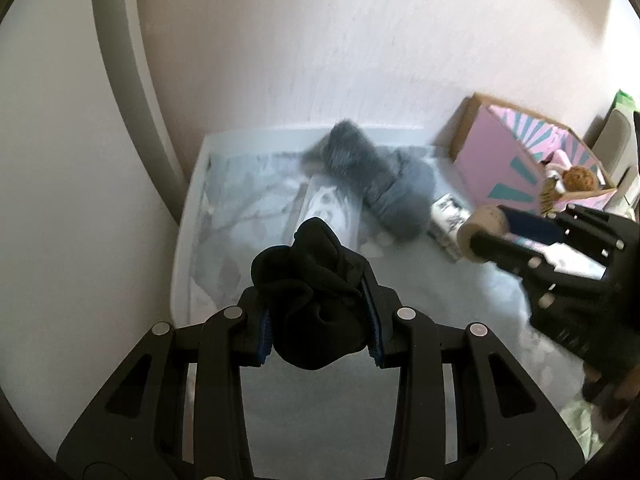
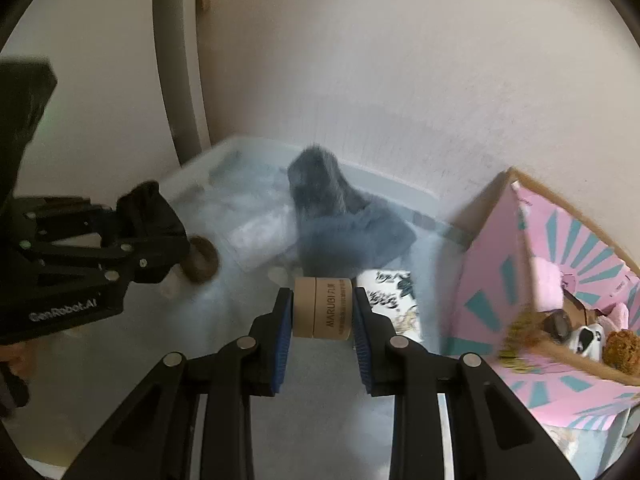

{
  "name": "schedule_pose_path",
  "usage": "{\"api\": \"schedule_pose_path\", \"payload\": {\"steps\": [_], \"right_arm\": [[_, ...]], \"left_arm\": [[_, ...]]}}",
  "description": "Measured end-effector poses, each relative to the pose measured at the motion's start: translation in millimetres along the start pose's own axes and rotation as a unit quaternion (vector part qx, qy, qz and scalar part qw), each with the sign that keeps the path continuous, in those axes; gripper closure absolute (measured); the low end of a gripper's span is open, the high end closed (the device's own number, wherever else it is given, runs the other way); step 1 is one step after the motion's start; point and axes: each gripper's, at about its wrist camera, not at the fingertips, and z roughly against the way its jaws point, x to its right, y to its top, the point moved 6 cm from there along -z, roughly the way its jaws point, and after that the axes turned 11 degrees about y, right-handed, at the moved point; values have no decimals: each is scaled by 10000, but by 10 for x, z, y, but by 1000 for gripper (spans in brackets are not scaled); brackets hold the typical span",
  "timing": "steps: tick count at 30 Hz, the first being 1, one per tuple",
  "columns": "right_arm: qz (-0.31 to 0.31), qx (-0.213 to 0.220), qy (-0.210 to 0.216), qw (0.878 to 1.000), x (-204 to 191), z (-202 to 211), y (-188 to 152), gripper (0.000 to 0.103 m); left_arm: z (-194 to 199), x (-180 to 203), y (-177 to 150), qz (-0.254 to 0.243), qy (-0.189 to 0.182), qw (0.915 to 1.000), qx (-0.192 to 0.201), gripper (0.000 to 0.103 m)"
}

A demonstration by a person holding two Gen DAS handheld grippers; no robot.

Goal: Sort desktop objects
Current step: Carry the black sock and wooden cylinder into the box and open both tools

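Observation:
A bunched black cloth (image 1: pixel 316 280) sits between the blue pads of my left gripper (image 1: pixel 318 312), which is shut on it and held above the pale tabletop. From the right wrist view, that left gripper (image 2: pixel 160 224) is at the left with the cloth (image 2: pixel 144 200) at its tip. My right gripper (image 2: pixel 322 320) is shut on a tan cardboard tube (image 2: pixel 322 306) printed MARUBI, pads pressing its two ends. In the left wrist view the right gripper (image 1: pixel 516 232) holds the tube (image 1: pixel 482 228) at the right.
A grey fluffy item (image 2: pixel 336 224) lies against the back wall. An open pink box with teal rays (image 2: pixel 560 280) at the right holds soft toys. A black-and-white patterned packet (image 2: pixel 394 300) lies by the box. A brown round object (image 2: pixel 202 260) rests at left.

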Motion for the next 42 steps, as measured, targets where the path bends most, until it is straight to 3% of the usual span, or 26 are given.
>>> {"api": "schedule_pose_path", "payload": {"steps": [5,11,16,22,26,34,42], "right_arm": [[-341,108,246,9991,235,483,209,77],[-618,244,236,9975,734,1063,437,77],[-608,249,-7,9978,1209,1457,557,77],[-886,66,-187,9959,1856,1746,492,77],[-1051,-119,-285,9940,2228,1789,337,77],[-1303,-456,-165,9903,2631,1658,-75,77],[-1375,-599,41,9887,2789,1511,-250,77]], "left_arm": [[355,-11,251,11,-116,9999,121,70],[694,129,730,-96,-391,9986,352,70],[838,577,1213,-444,-718,9948,570,70],[721,1509,1587,-980,-1349,9848,494,70],[464,2084,1670,-1162,-1670,9787,260,70],[5,2881,1495,-1497,-1758,9726,-250,70],[-174,3106,1313,-1584,-1641,9724,-497,70]]}}
